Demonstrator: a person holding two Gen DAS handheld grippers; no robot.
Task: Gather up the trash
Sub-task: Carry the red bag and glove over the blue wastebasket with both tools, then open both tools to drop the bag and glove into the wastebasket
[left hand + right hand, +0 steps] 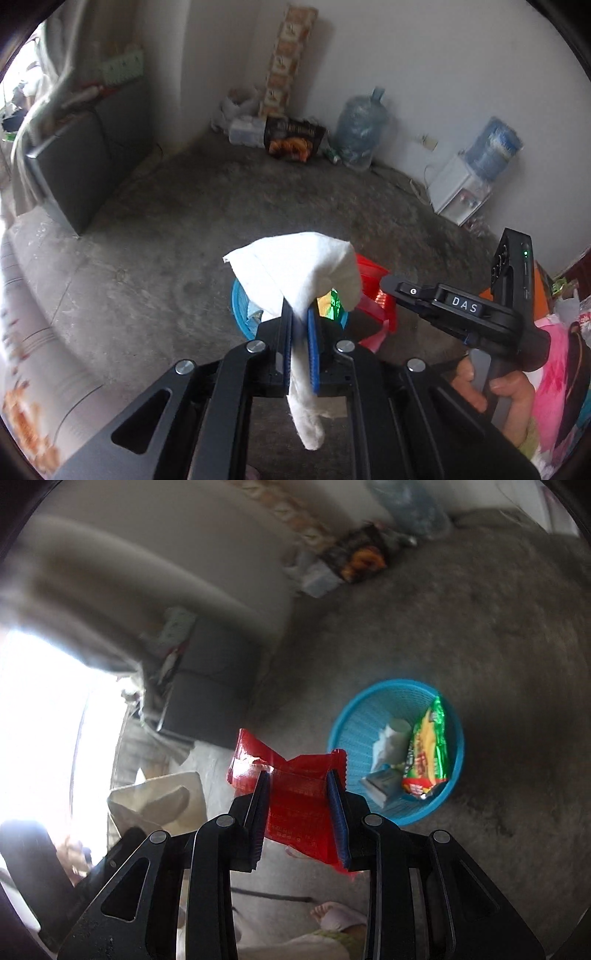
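My left gripper (298,308) is shut on a white tissue (295,273), which fans out above the fingertips and hangs down behind the pads. Below it a blue mesh basket (238,304) stands on the floor, mostly hidden by the tissue. My right gripper (297,775) is shut on a red plastic wrapper (295,794) stretched between its blue pads. In the right wrist view the blue basket (343,720) sits to the right of the wrapper, holding a green and yellow snack bag (424,753) and crumpled white paper (388,742). The right gripper's body (461,306) and the red wrapper (373,284) show in the left wrist view.
Grey concrete floor (221,221) all around. A dark cabinet (74,173) stands at the left. Boxes and bags (291,136), a water jug (360,129) and a water dispenser (461,192) line the far wall. A bare foot (332,912) is near the right gripper.
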